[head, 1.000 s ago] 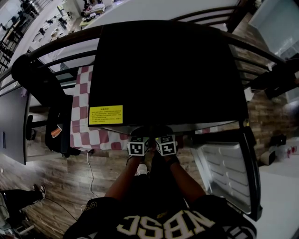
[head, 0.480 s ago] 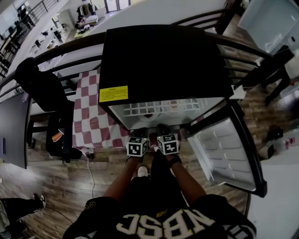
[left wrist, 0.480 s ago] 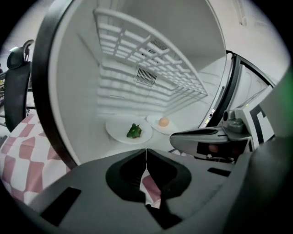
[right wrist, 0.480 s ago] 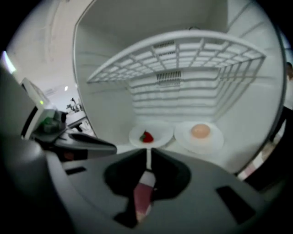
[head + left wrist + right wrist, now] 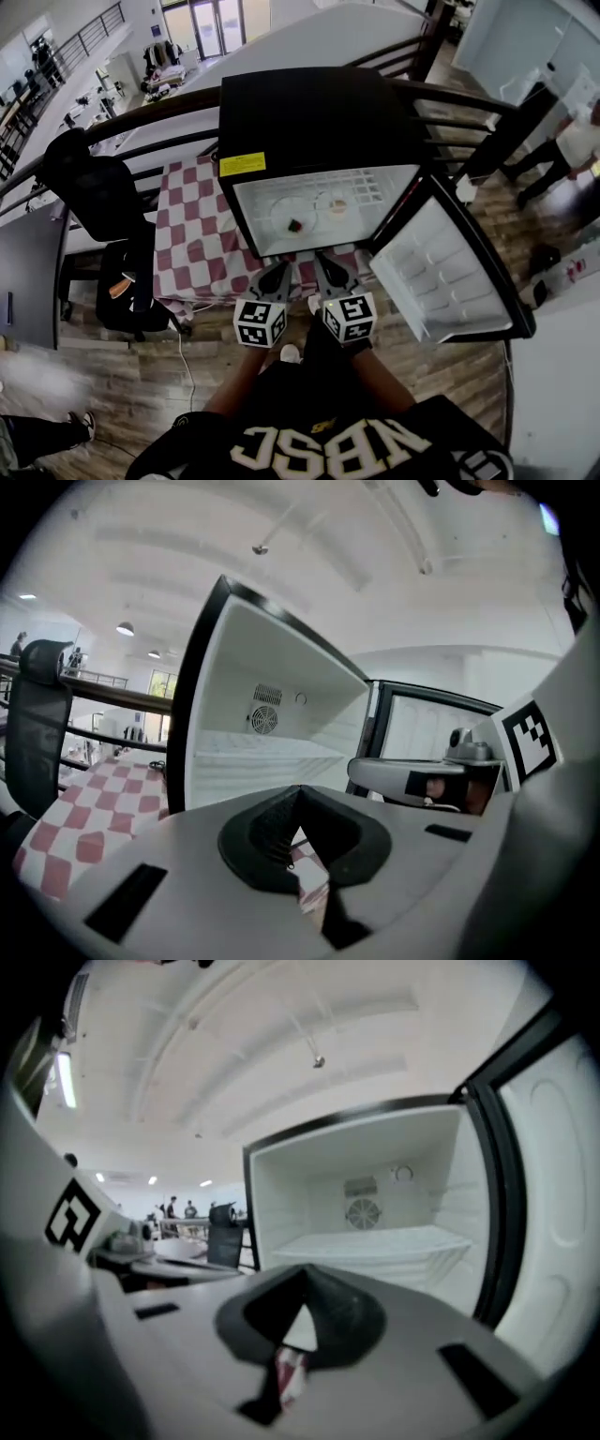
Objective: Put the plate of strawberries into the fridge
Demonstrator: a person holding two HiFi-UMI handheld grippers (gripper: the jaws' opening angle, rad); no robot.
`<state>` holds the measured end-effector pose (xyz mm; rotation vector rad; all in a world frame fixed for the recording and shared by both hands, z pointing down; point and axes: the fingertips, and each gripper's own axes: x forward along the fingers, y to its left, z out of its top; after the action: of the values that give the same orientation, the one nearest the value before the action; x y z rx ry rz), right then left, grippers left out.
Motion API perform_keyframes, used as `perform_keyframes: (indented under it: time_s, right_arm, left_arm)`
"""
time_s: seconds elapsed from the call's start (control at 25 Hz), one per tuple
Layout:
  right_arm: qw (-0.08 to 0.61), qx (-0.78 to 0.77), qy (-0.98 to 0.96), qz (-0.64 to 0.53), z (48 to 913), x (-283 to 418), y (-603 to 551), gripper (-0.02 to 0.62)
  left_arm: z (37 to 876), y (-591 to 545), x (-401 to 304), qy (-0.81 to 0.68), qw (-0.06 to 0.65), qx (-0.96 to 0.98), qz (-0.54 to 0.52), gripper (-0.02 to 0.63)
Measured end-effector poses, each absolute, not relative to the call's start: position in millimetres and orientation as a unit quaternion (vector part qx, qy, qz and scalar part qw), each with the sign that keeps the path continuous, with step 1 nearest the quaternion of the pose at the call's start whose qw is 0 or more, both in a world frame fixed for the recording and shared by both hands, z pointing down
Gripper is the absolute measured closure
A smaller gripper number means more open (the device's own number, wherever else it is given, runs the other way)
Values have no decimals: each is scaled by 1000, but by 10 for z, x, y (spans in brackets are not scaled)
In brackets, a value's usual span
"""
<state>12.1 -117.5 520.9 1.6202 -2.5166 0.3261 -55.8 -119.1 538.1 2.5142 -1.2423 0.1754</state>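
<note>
Grey left tongs point(image 5: 277, 274) and right tongs point(image 5: 330, 270) are both squeezed shut, holding nothing. Past them, the open fridge point(image 5: 309, 112) holds a plate point(image 5: 284, 212) with something small and red, too tiny to tell. Another dish point(image 5: 335, 204) sits beside it.

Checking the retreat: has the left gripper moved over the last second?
Yes. The left gripper has drawn back toward the person: its jaws, then hidden under the top of the fridge, now show outside its open front.

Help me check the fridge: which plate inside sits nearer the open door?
The right-hand plate, holding something pale; the other plate, bearing a dark red piece, lies farther from the door.
</note>
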Motion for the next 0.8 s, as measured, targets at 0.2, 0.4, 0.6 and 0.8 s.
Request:
perform_keyframes:
  time_s: [0.2, 0.4, 0.6, 0.8]
  right_arm:
    - [37, 549, -830, 89, 4814, 100, -859, 577]
    - [35, 553, -827, 93, 4665, 102, -630, 577]
    - [31, 565, -819, 100, 4541, 194, -494, 577]
    - [36, 545, -832, 98, 4420, 234, -487, 577]
  left_arm:
    - [5002, -884, -629, -428, 136, 893, 36, 586]
    - [4779, -646, -634, -425, 97, 900, 33, 586]
    - [4605, -599, -638, -427, 89, 900, 18, 586]
    - [4470, -569, -593, -435, 89, 896, 13, 586]
